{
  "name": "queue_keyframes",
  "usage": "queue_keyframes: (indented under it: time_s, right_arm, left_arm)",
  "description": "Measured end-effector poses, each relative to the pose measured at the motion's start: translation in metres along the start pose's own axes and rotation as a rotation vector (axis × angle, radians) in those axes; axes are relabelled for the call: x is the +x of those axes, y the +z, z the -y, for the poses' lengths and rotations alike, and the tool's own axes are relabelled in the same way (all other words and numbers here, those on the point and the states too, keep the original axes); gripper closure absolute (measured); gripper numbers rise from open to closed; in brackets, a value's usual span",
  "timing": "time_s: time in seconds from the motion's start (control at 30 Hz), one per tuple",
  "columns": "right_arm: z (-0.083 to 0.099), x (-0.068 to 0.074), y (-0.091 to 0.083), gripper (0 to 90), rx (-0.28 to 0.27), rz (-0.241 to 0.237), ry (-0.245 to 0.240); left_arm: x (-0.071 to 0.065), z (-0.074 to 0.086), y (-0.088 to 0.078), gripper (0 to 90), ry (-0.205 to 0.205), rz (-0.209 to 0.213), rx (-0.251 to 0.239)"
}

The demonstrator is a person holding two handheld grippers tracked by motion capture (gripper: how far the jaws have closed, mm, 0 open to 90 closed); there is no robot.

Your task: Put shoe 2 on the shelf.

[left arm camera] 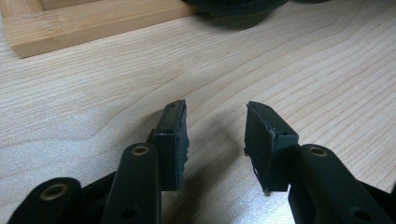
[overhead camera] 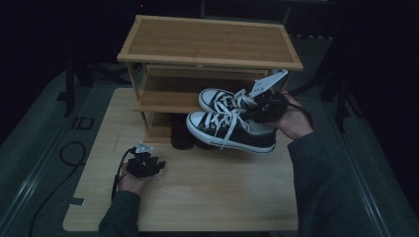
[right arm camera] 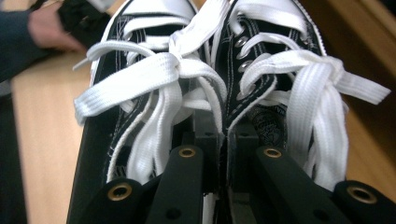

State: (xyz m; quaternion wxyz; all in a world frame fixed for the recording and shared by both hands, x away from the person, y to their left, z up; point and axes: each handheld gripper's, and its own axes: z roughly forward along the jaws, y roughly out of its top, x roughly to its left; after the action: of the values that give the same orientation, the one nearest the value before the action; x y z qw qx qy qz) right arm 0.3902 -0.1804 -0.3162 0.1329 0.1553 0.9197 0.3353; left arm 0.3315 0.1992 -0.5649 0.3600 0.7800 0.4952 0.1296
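Sneakers point(overhead camera: 232, 123), a black-and-white laced pair, hang side by side off the table point(overhead camera: 197, 197), pinched together at their inner collars by the right gripper point(overhead camera: 264, 106); its jaws are clamped nearly shut on them; toes point away from that hand, leftward toward the bamboo shoe rack point(overhead camera: 207, 44), whose middle shelf point(overhead camera: 163, 94) lies just behind them; dark shoes point(overhead camera: 185, 133) stand at the rack's foot; left gripper point(overhead camera: 148, 165) rests half-open, empty, well apart.
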Motion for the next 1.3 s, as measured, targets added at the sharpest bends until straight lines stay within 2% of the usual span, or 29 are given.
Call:
queue_keyframes:
  time_s: [0.27, 0.4, 0.63, 0.83, 1.0, 1.03, 1.2, 1.3]
  right_arm:
    - [-0.006, -0.005, 0.01, 85.7, -0.02, 0.078, 0.093]
    - [-0.009, -0.006, 0.012, 85.7, -0.025, 0.116, 0.119]
    - [-0.011, -0.009, 0.016, 85.7, -0.044, 0.155, 0.169]
    - [-0.014, -0.008, 0.018, 85.7, -0.039, 0.207, 0.213]
    - [-0.016, -0.007, 0.019, 85.7, -0.035, 0.236, 0.232]
    - [-0.016, -0.007, 0.02, 85.7, -0.035, 0.25, 0.25]
    - [-0.017, -0.005, 0.022, 85.7, -0.026, 0.285, 0.259]
    - [-0.018, -0.005, 0.024, 85.7, -0.027, 0.301, 0.29]
  left_arm:
    - [0.0, 0.0, 0.0, 59.2, 0.0, 0.001, 0.001]
    - [0.0, 0.0, 0.0, 59.2, 0.0, 0.0, 0.0]
    - [0.0, 0.0, 0.0, 59.2, 0.001, 0.0, 0.0]
    - [0.0, 0.0, 0.0, 59.2, 0.001, 0.001, 0.001]
    - [0.0, 0.0, 0.0, 59.2, 0.001, 0.001, 0.0]
    - [0.0, 0.0, 0.0, 59.2, 0.001, 0.0, 0.001]
    - [0.0, 0.0, 0.0, 59.2, 0.001, 0.0, 0.001]
    - [0.0, 0.0, 0.0, 59.2, -0.001, 0.001, 0.001]
